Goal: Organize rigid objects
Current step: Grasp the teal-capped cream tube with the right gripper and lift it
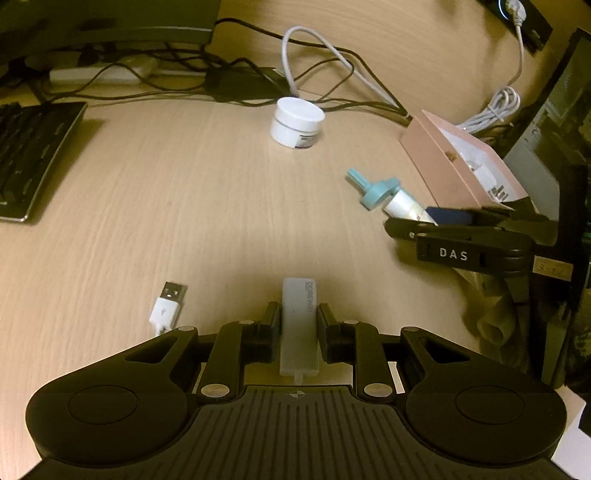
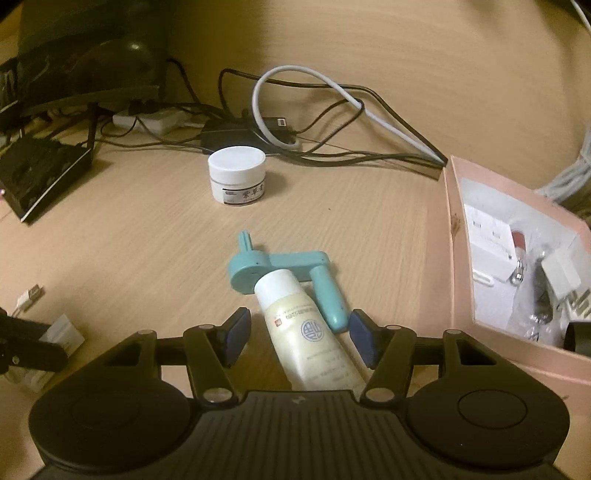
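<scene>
My left gripper (image 1: 298, 317) is shut on a white USB hub (image 1: 299, 325) low over the wooden desk; its USB plug (image 1: 168, 306) lies to the left. My right gripper (image 2: 299, 332) is open, its blue pads (image 2: 238, 332) either side of a cream tube (image 2: 306, 332) that lies on a teal crank handle (image 2: 288, 269). The right gripper also shows in the left wrist view (image 1: 461, 236) beside the tube (image 1: 402, 205) and the crank (image 1: 376, 188). A white jar (image 2: 237, 173) stands behind. A pink box (image 2: 458, 258) with several small items is on the right.
A tangle of black and white cables (image 2: 314, 110) and a power strip (image 2: 147, 120) run along the back. A black keyboard (image 1: 29, 155) lies at the left, a monitor base (image 1: 110, 26) behind it. The jar (image 1: 297, 122) and the pink box (image 1: 443, 162) show in the left wrist view.
</scene>
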`<state>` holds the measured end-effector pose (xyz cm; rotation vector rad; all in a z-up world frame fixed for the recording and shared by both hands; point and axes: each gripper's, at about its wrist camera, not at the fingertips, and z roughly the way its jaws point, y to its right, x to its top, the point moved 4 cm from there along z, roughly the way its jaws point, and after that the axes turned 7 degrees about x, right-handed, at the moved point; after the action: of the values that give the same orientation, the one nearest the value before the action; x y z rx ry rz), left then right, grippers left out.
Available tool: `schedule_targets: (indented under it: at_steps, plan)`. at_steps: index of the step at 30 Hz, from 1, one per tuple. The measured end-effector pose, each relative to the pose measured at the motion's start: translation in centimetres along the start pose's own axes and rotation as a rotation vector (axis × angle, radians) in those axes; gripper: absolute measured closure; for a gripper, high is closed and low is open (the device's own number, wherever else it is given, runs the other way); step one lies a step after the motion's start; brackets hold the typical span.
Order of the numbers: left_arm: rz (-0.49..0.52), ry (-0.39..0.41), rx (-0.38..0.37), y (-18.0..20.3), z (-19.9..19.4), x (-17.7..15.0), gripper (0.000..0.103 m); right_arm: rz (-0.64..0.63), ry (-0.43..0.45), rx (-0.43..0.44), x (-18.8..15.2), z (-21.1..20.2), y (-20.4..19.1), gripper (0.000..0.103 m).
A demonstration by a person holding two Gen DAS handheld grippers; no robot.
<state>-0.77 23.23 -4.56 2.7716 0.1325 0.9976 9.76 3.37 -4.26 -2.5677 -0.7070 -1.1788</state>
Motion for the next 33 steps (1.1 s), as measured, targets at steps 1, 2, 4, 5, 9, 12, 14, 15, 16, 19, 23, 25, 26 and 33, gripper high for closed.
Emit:
schedule_targets:
  at_steps: [1,2,4,5,9,12,14,15,16,19,23,25,26,33]
  plan:
    - [-0.001,0.0,-0.001,0.0,0.0,0.1,0.078,0.02,-0.008,0.013,-0.1,-0.2,0.1,0.046]
    - [-0.002,0.001,-0.002,0.0,0.0,0.1,0.078,0.034,-0.017,0.027,-0.3,-0.3,0.1,0.054]
    - [-0.007,0.002,-0.009,0.2,0.1,0.0,0.078,0.043,-0.022,0.058,-0.7,-1.0,-0.1,0.066]
    - [-0.007,0.001,-0.014,0.3,0.2,0.1,0.078,0.042,-0.026,0.071,-1.0,-1.4,-0.3,0.067]
    - [-0.002,-0.001,-0.029,0.9,0.5,0.2,0.078,0.039,-0.038,0.088,-2.6,-3.1,-1.4,0.067]
    - [0.007,-0.006,-0.042,1.7,0.9,0.2,0.078,0.061,-0.049,0.095,-3.8,-4.5,-2.0,0.067]
    - [0.022,-0.006,-0.047,2.3,1.0,0.1,0.078,0.086,-0.054,0.095,-4.6,-5.4,-2.1,0.067]
    - [0.029,-0.005,-0.048,2.6,1.1,0.1,0.078,0.1,-0.057,0.089,-5.0,-5.9,-2.2,0.067]
    - [0.036,-0.005,-0.048,2.9,1.1,0.0,0.078,0.106,-0.06,0.085,-5.5,-6.3,-2.2,0.067]
    - [0.056,-0.003,-0.043,3.6,1.2,-0.1,0.078,0.085,-0.063,0.067,-6.6,-7.3,-2.6,0.061]
    - [0.118,0.012,-0.009,4.5,1.1,-0.4,0.078,0.078,-0.049,0.049,-7.5,-8.0,-2.6,0.056]
    - [0.13,0.018,0.003,4.7,1.1,-0.6,0.078,0.089,-0.045,0.052,-7.6,-8.2,-2.5,0.055]
    - [0.131,0.02,0.007,4.8,1.1,-0.6,0.078,0.095,-0.043,0.054,-7.6,-8.2,-2.4,0.054]
    - [0.126,0.025,-0.007,4.5,1.1,-0.6,0.078,0.049,-0.028,0.028,-6.6,-6.8,-2.5,0.051]
